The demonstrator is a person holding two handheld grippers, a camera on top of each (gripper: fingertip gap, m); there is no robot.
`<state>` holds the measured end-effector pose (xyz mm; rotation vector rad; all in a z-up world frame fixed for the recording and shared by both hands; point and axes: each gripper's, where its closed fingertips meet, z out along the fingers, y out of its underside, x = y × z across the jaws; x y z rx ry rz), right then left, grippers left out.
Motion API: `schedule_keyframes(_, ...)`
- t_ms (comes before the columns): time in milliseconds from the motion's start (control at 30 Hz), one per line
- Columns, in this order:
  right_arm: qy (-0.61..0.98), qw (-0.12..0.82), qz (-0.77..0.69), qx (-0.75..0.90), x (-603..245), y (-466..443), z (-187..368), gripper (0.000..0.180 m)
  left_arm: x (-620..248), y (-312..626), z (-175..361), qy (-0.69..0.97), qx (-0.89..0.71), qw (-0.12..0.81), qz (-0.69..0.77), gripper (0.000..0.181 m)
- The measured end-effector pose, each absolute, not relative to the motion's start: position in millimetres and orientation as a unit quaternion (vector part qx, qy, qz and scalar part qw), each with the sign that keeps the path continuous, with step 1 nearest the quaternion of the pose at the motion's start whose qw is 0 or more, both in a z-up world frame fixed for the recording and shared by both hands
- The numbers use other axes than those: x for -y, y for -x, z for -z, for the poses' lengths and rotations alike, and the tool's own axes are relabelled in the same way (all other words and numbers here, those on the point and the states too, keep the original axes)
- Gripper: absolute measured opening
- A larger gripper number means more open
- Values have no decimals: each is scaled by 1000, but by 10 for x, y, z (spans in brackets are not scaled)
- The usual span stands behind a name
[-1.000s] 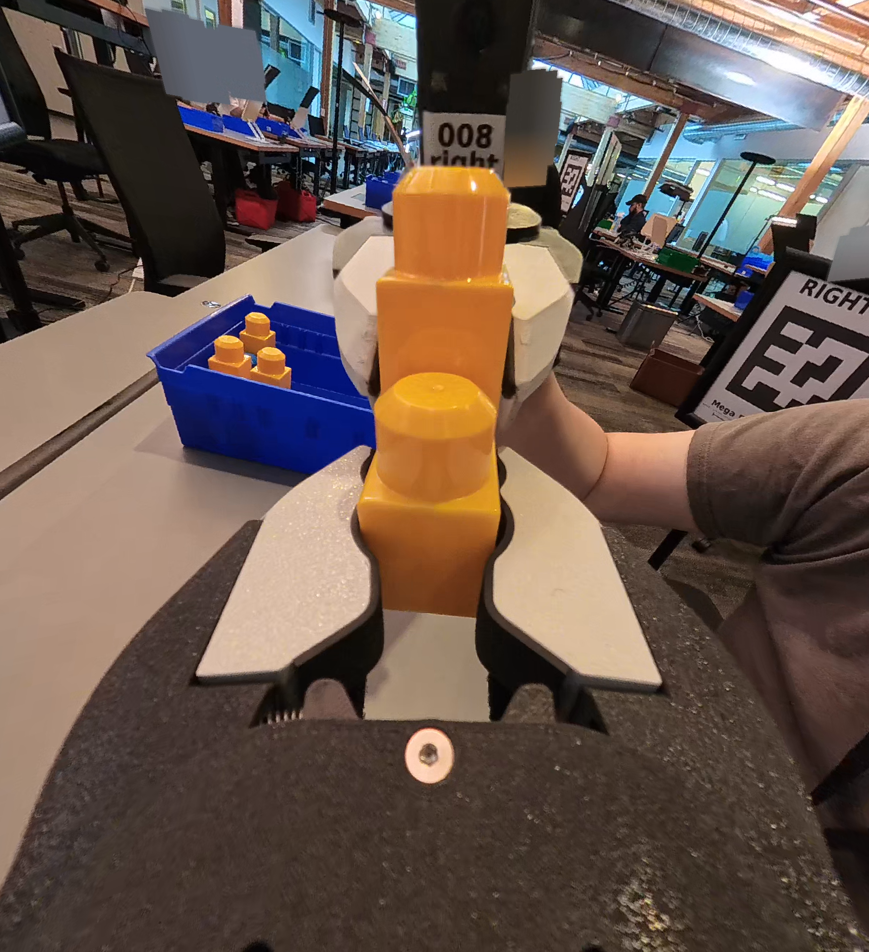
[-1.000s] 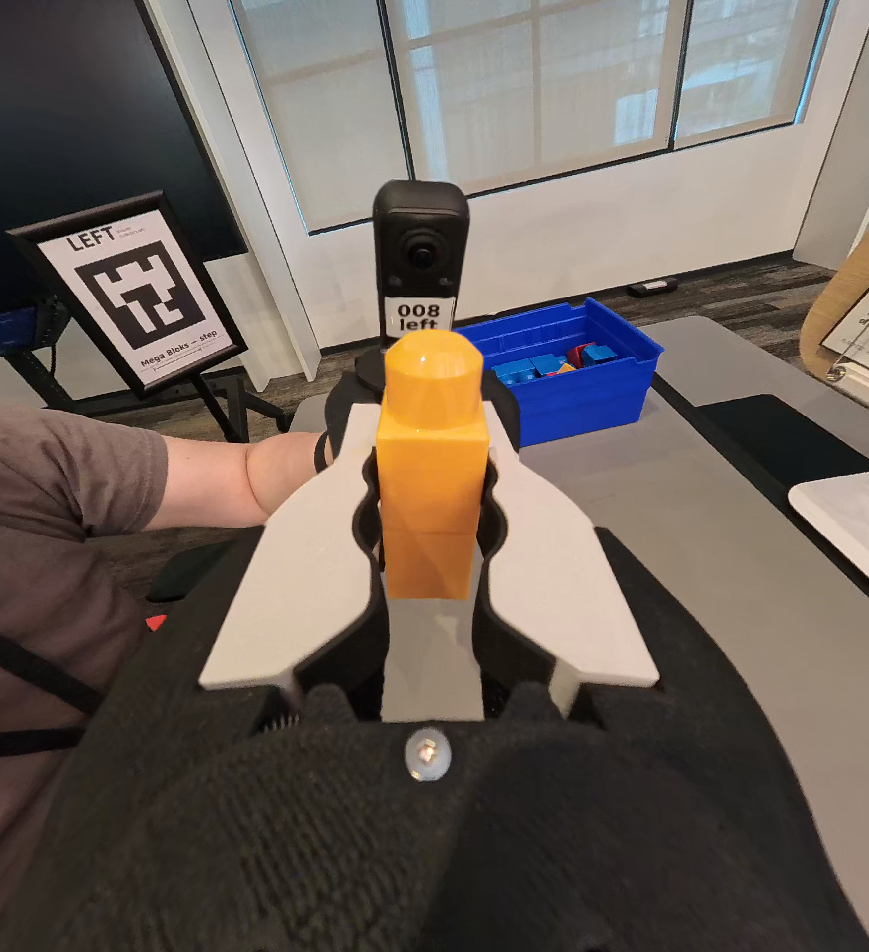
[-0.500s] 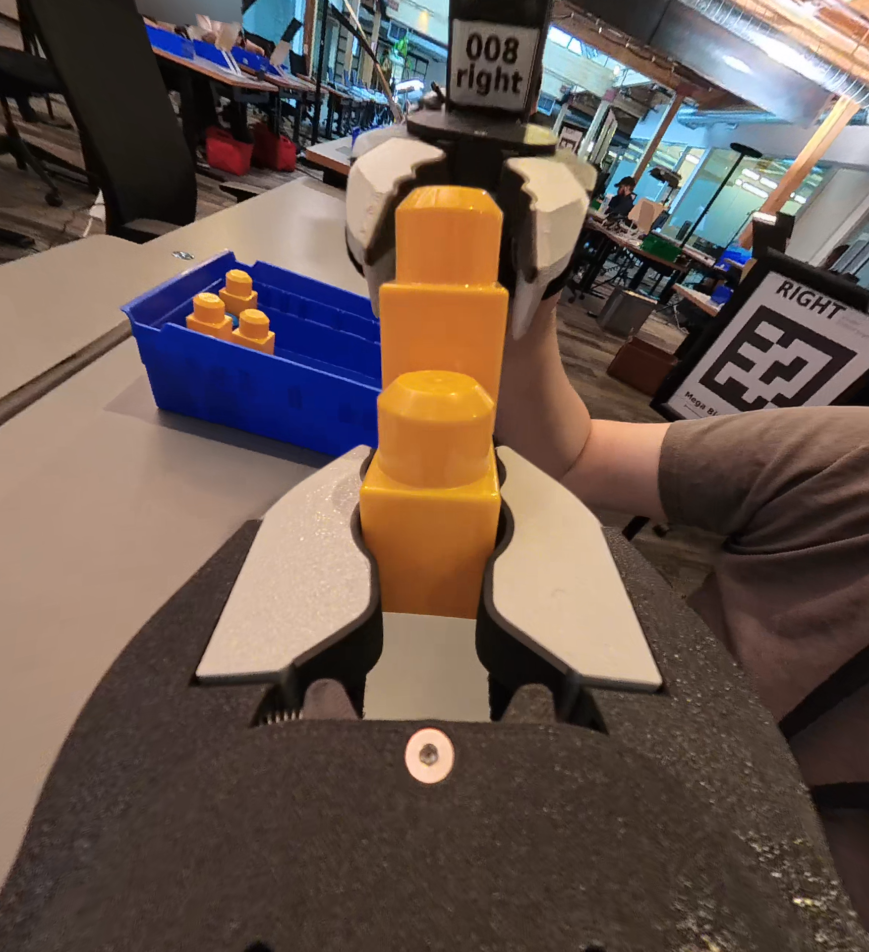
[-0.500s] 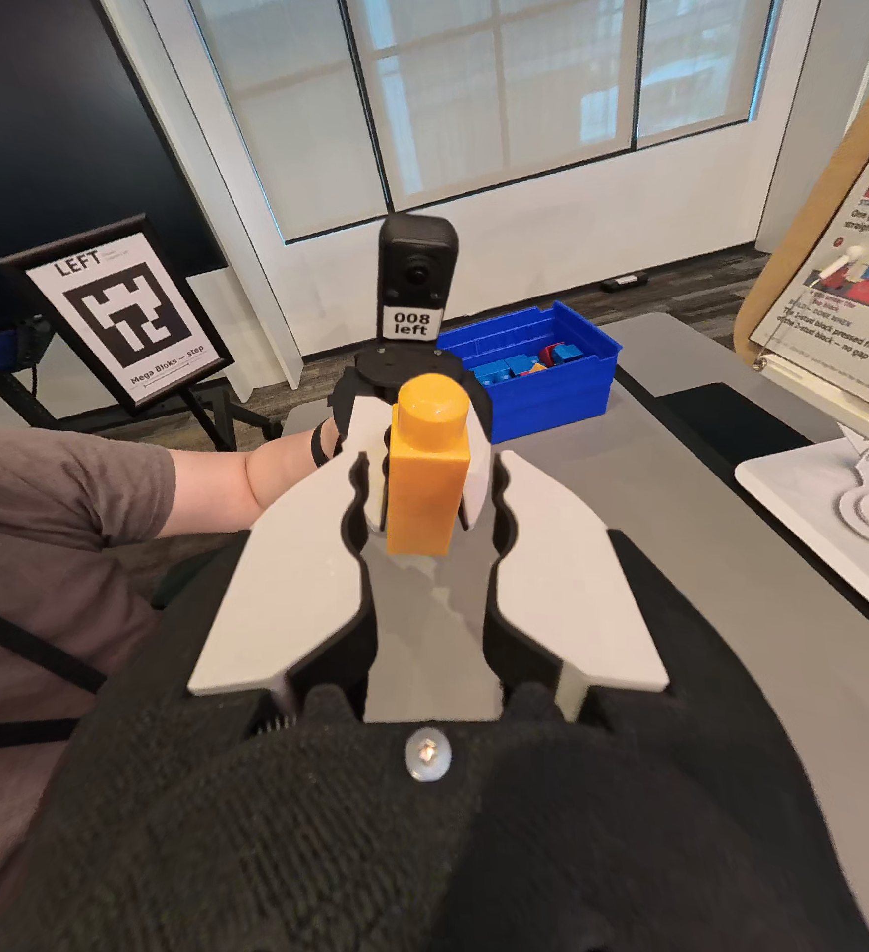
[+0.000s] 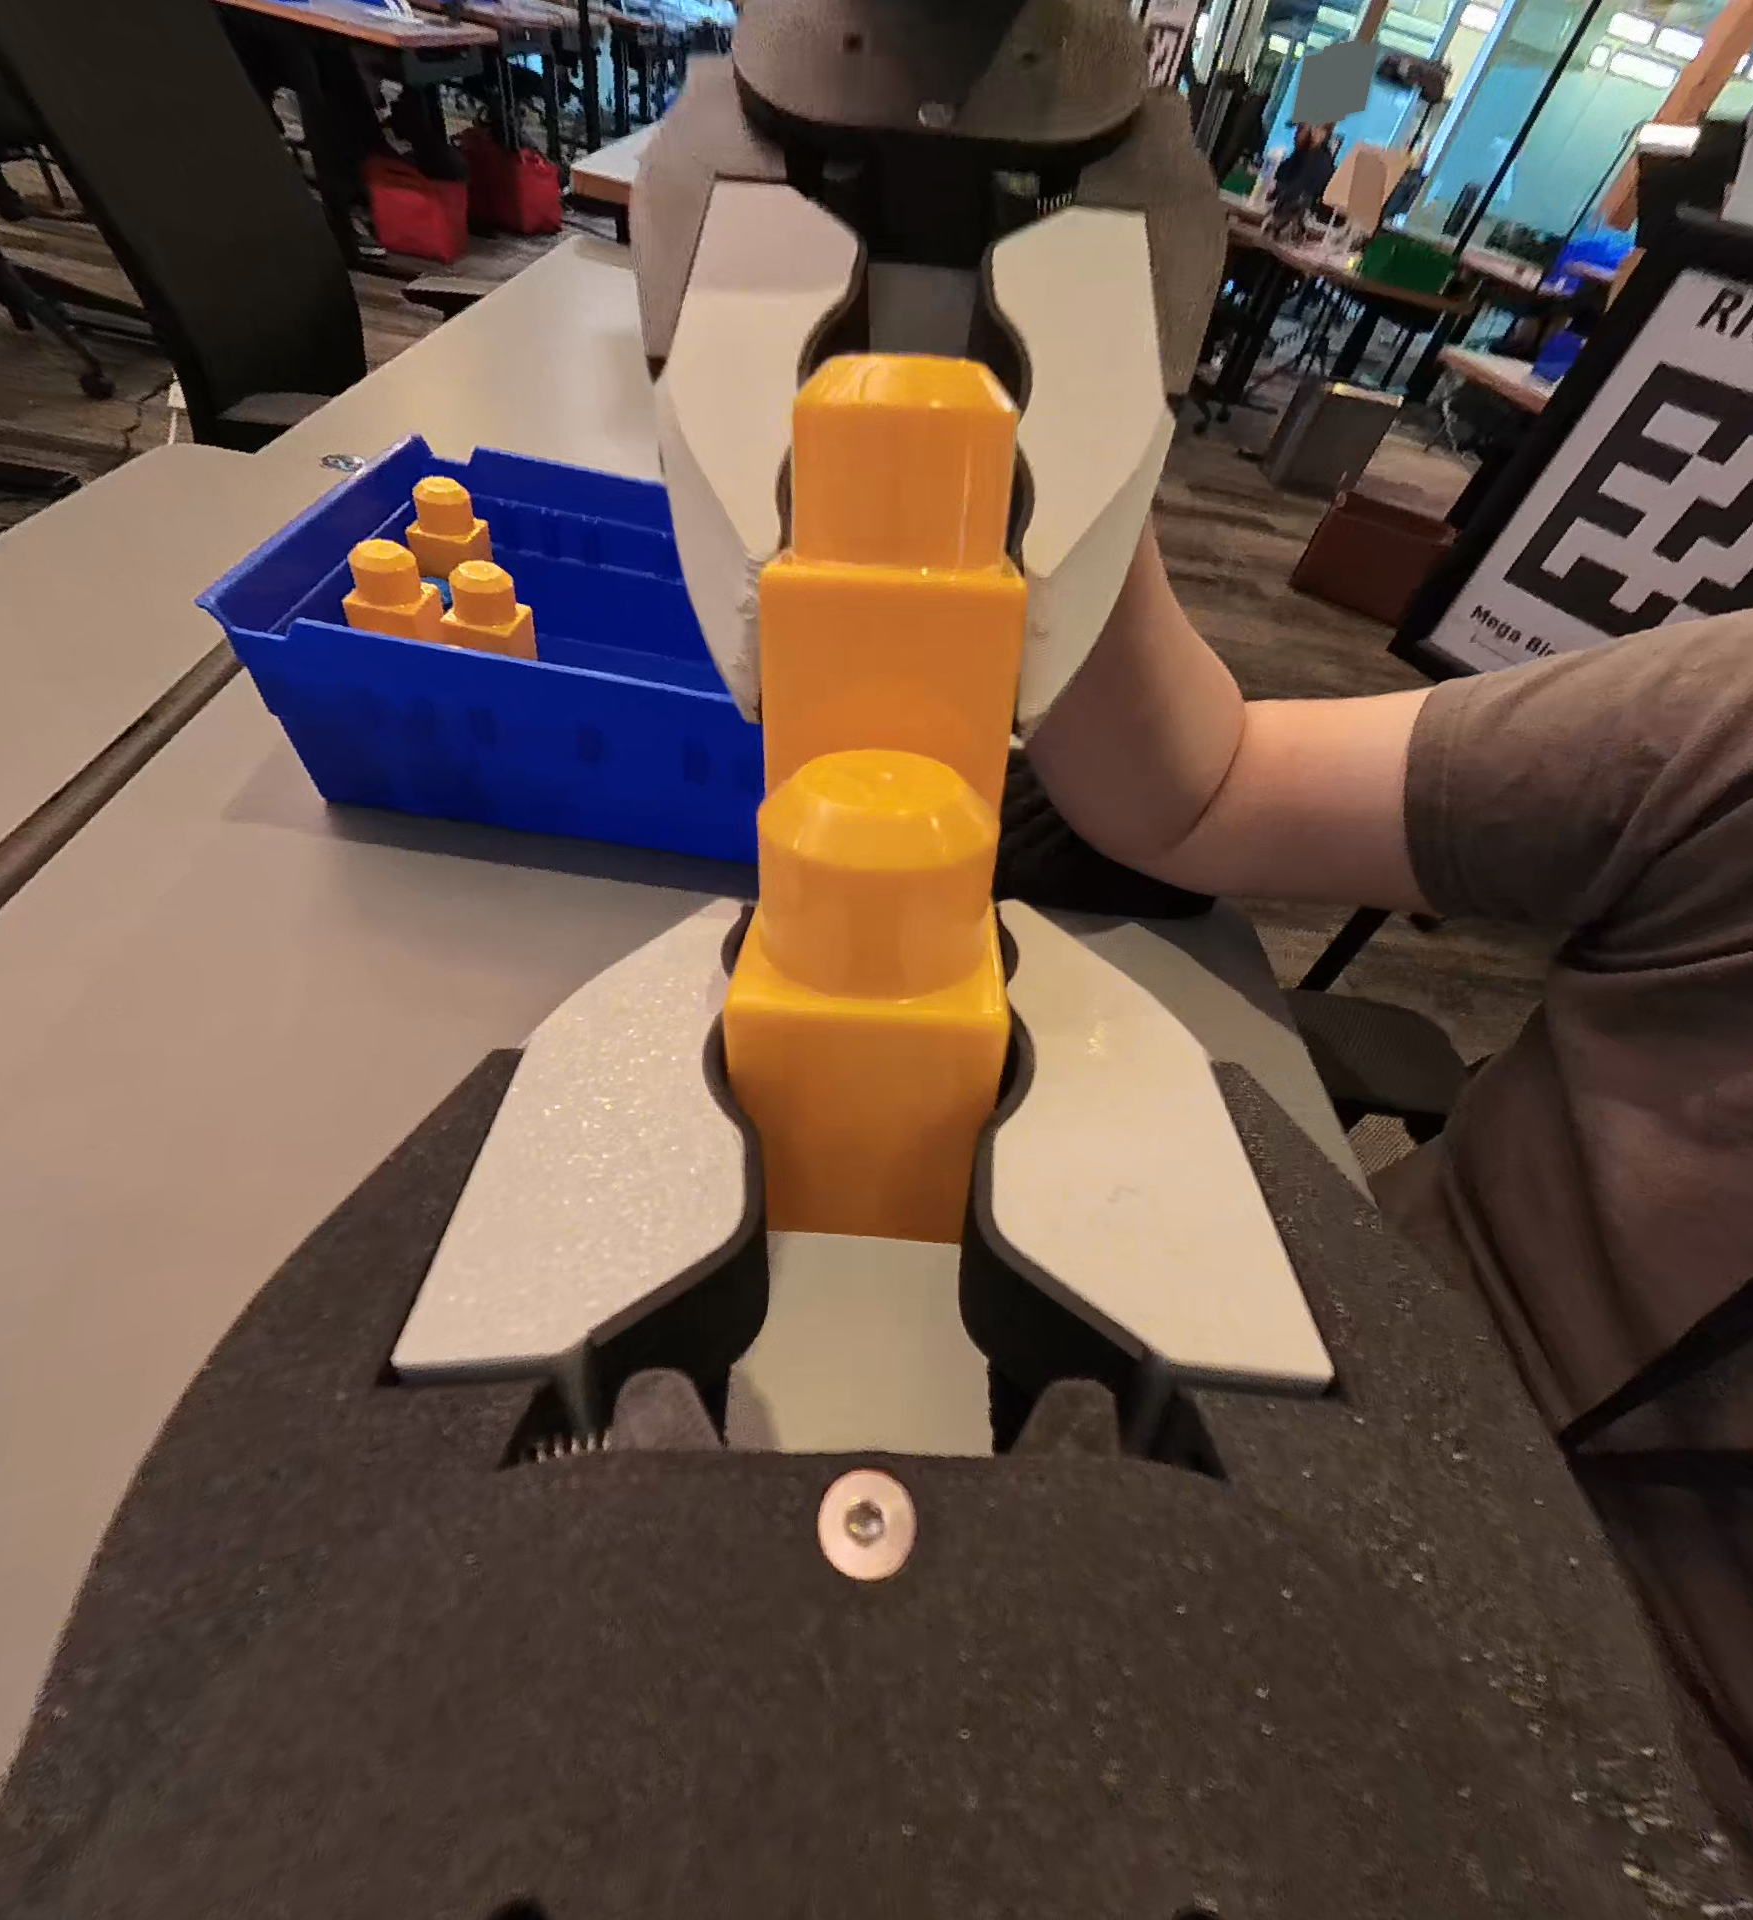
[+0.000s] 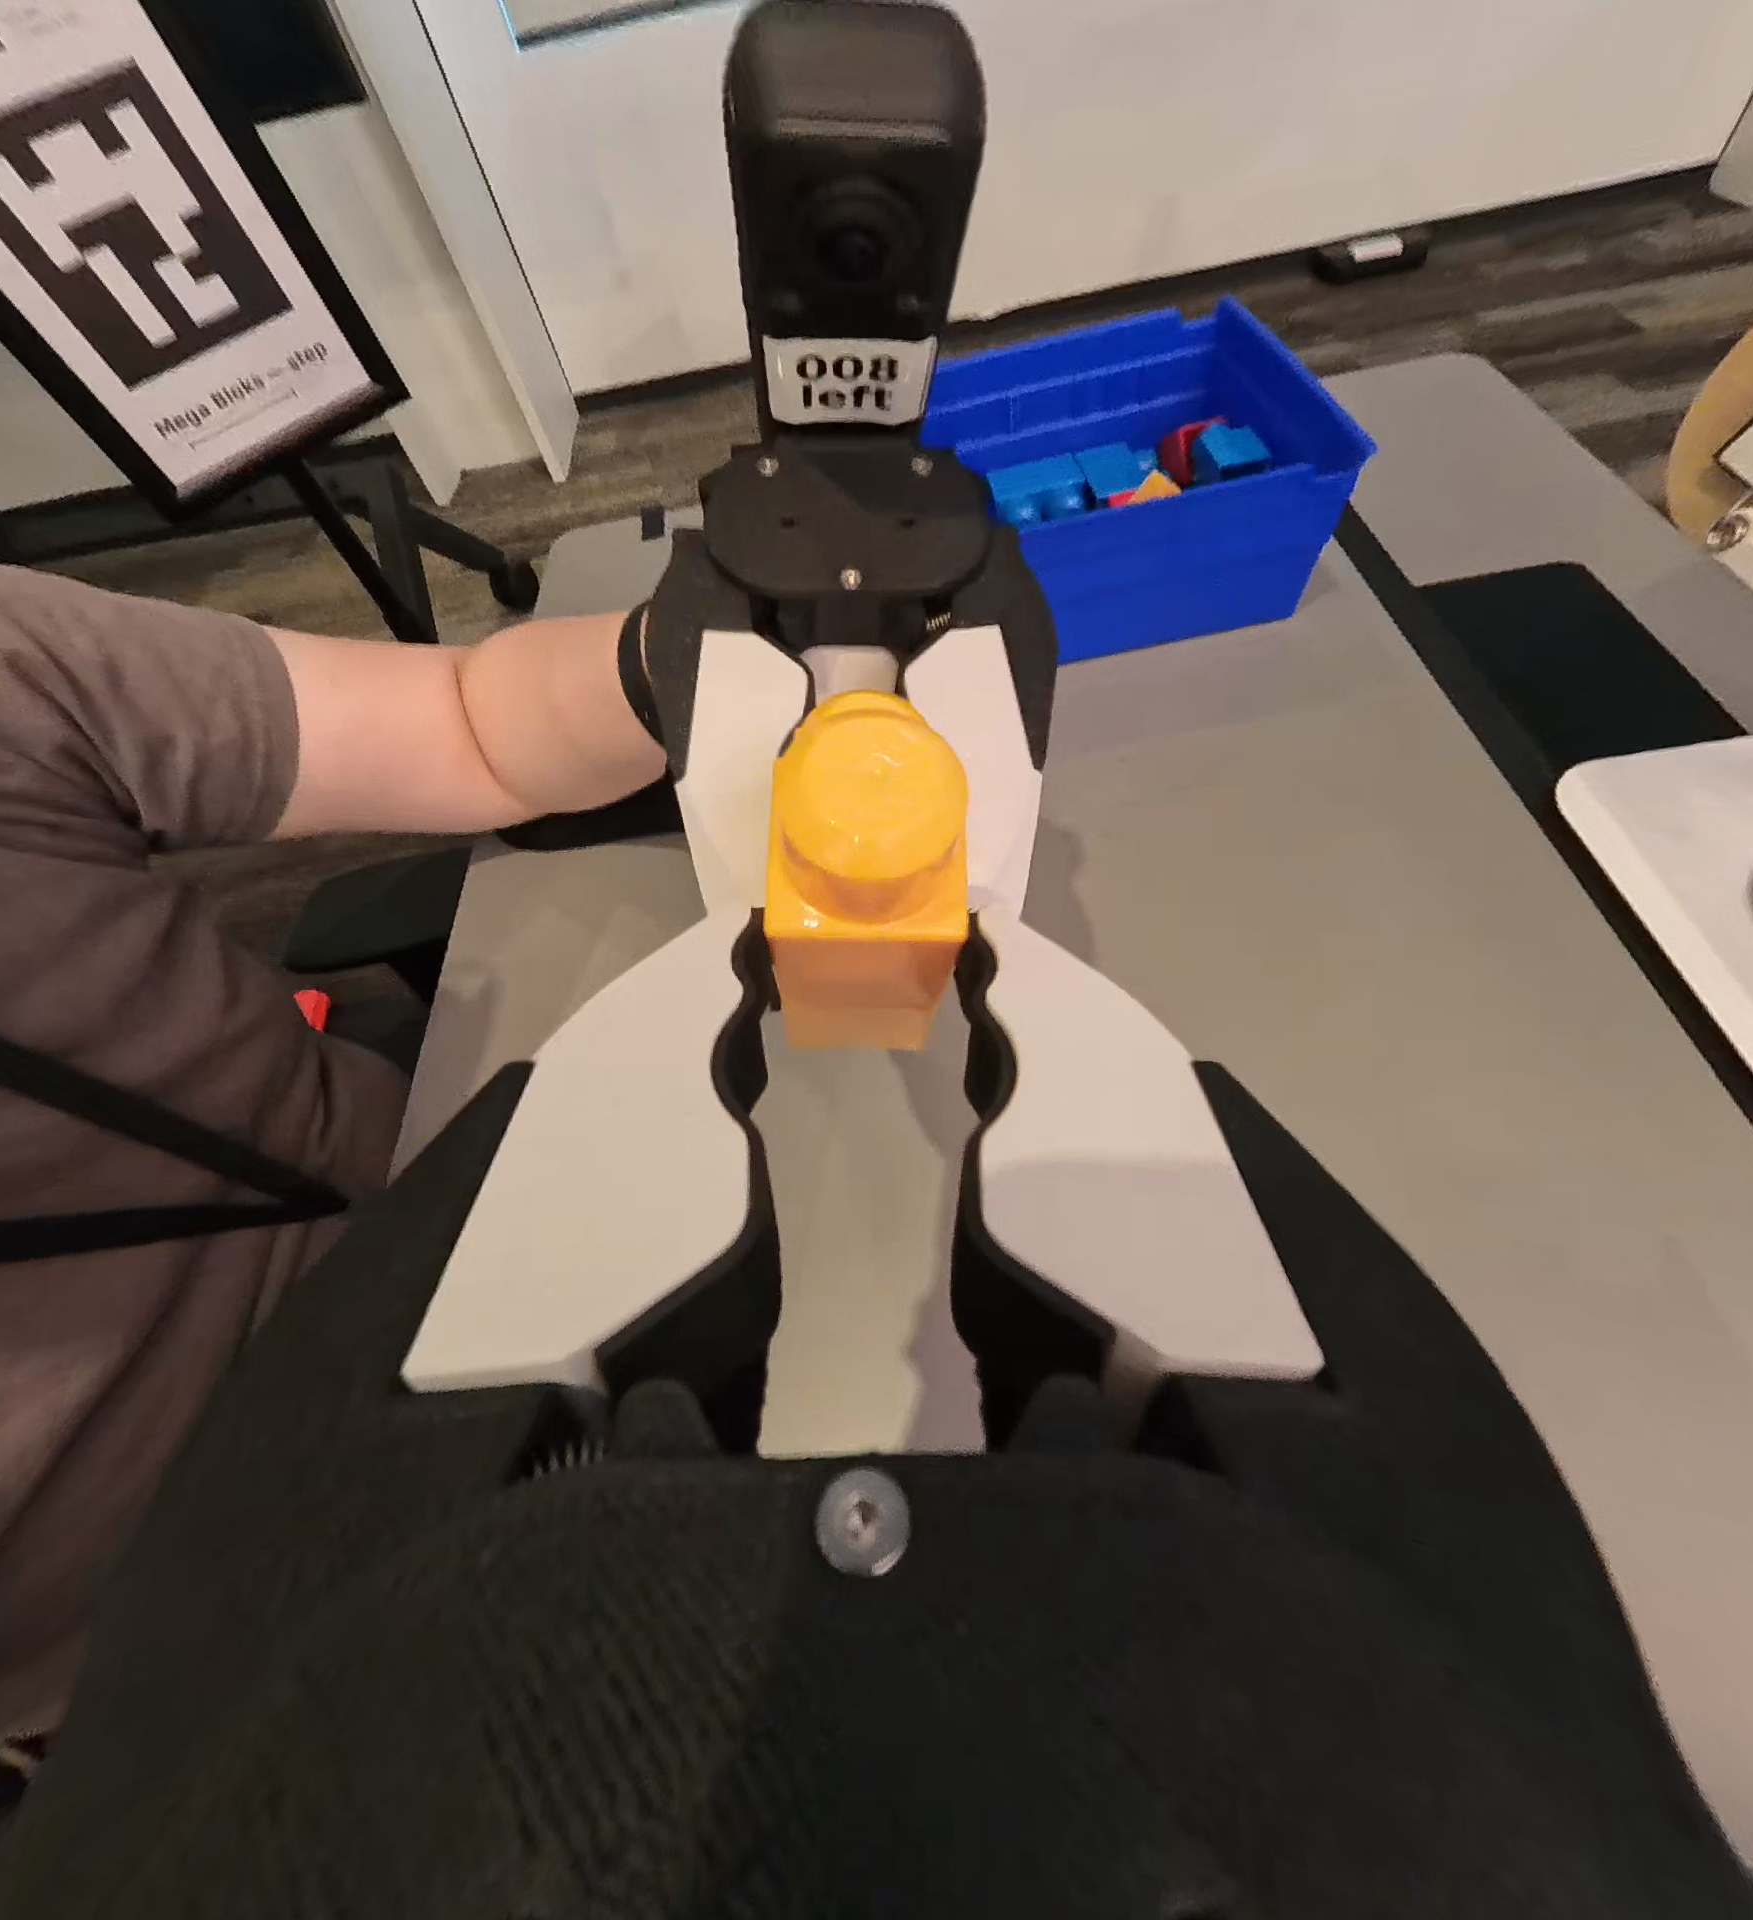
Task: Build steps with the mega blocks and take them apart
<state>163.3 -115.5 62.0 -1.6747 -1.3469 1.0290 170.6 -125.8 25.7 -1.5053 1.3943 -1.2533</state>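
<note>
The orange blocks point(image 5: 877, 935), stepped one above the other, sit in the air between both tools. The left tool point(image 5: 867, 1039) is clamped on the lower block; the right tool point(image 5: 898, 582) has its fingers closed against the upper block's sides. Bare grey table point(image 5: 176, 1039) lies open to the left, short of the blue bin point(image 5: 498, 717). The right tool's fingertips hide the blocks' join.

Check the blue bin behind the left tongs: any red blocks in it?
No: the blue bin in the left wrist view shows three orange blocks, none red.
</note>
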Motion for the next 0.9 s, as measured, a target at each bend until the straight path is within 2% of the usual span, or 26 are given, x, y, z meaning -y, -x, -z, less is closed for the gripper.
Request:
schedule_keyframes(33,655,369,-391,531,1156,-1643,-602,36,1253,-1709,-228,587,-546,361,476,47)
schedule_keyframes(100,662,383,-359,535,1113,-1711,-609,36,1209,-1720,-168,599,-549,366,454,70)
schedule_keyframes(133,665,389,-341,538,1094,-1793,-631,36,1180,-1714,-137,606,-550,367,442,74)
schedule_keyframes(300,698,476,-229,484,888,-2916,-964,36,1184,-1644,-116,609,-558,351,440,67)
schedule_keyframes(367,724,491,-160,457,787,-3530,-873,36,1184,-1626,-136,607,-560,352,440,65)
schedule_keyframes(533,825,394,-76,398,482,-4423,-129,36,1202,-1587,-195,600,-562,356,444,61)
schedule_keyframes(700,880,274,-25,386,373,-4713,459,36,1215,-1559,-240,595,-563,364,443,59)
schedule_keyframes(900,889,212,-16,406,297,-4790,860,36,1233,-1564,-218,594,-568,361,440,57)
